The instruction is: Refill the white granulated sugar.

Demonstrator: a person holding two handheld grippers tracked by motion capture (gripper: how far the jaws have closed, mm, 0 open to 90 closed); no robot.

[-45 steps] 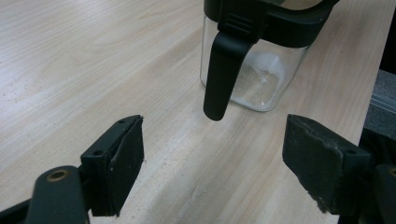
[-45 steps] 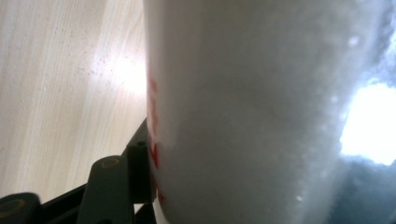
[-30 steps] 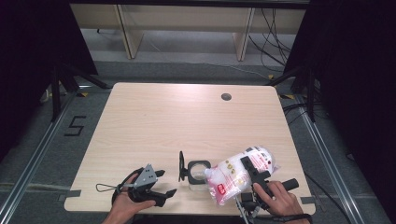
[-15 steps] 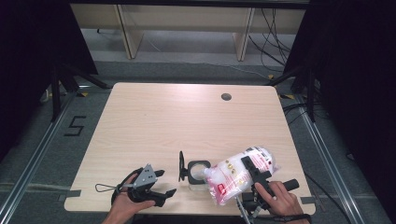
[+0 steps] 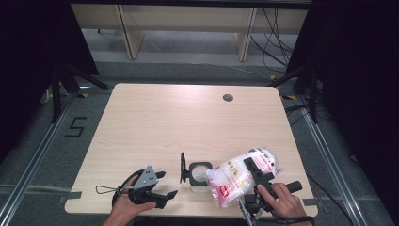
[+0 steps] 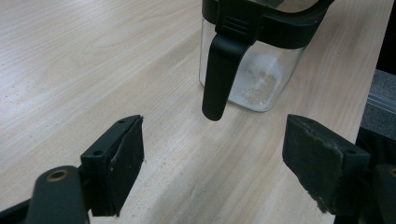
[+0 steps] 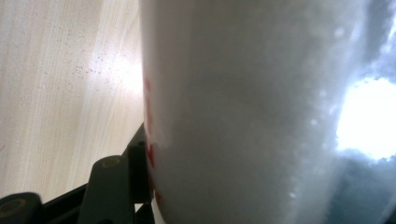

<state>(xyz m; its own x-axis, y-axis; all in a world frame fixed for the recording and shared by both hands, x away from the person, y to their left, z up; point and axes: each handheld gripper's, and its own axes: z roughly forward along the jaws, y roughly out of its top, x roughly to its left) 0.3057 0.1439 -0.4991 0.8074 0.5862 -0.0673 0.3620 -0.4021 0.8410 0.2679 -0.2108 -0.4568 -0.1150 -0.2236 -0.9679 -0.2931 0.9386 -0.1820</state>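
The right gripper (image 5: pixel 258 170) was clamped around a white bag (image 5: pixel 240 176), tipped over the open glass jar (image 5: pixel 199 173) near the table's (image 5: pixel 188 117) front edge. Whether anything poured, I couldn't tell. The left gripper (image 5: pixel 162 184) rested beside the jar, jaws spread wide, gripping nothing.

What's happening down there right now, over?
Right tool clamped on white bag, tipped over open glass jar. Left tool open, empty. Nothing blocking.
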